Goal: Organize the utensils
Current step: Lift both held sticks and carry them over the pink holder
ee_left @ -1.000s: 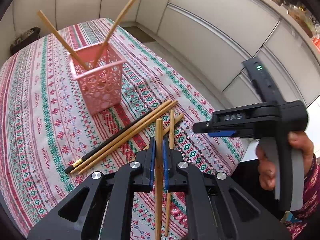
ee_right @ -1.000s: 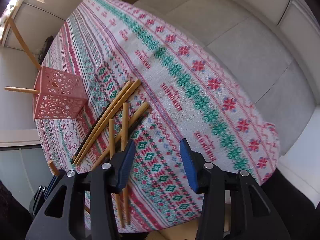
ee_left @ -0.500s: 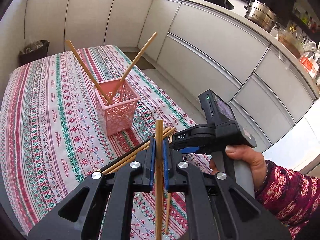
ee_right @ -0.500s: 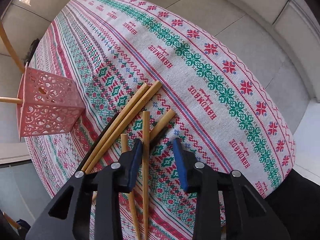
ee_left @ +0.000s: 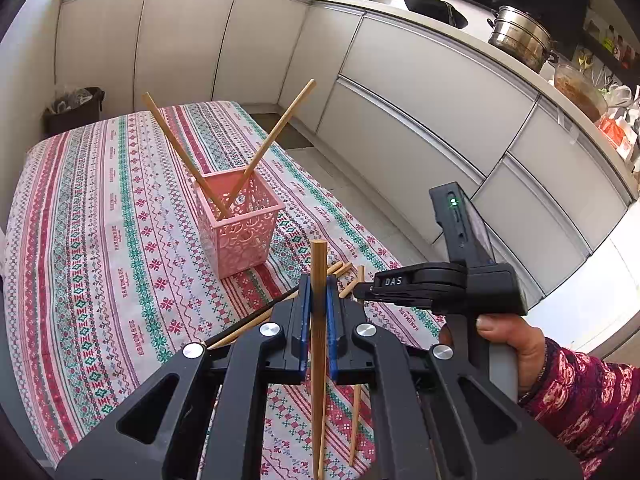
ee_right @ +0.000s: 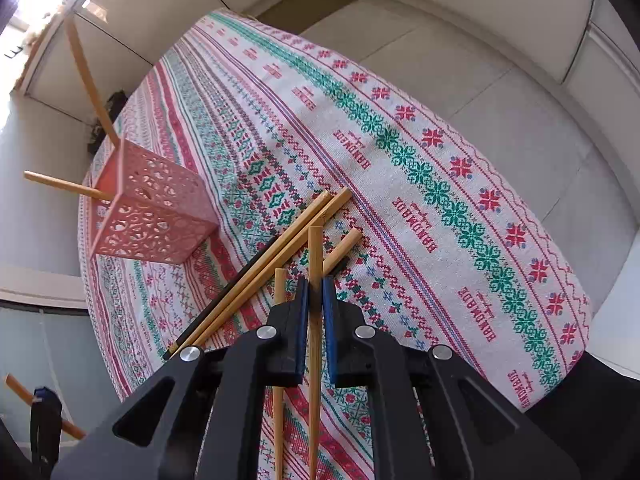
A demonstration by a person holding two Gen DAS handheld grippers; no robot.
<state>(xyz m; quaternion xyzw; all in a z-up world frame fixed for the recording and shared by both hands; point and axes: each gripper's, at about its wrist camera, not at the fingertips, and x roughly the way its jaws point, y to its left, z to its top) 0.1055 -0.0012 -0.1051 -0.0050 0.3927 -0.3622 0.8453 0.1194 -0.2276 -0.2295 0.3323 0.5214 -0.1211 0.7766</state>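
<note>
The left claw is pinched on a bamboo chopstick, which stands nearly upright between the blue pads, its top end projecting above the fingertips and its lower length running down past the claw body. The right claw is pressed together on a second bamboo chopstick, whose tip projects forward beyond the pads over the patterned tablecloth. In the left wrist view, the right claw appears from the side, with a hand in a patterned sleeve around its handle. The pink perforated basket stands upright on the tabletop, beyond the left claw and apart from the loose utensils. Two chopsticks lean in it, crossing near the rim and tilting outward in opposite directions. Loose chopsticks remain on the cloth near the right claw: a pair of bamboo sticks lying side by side, a black chopstick just beside that pair, one short-looking bamboo stick angled away to the right, and another partly hidden under the left finger of the claw.
</note>
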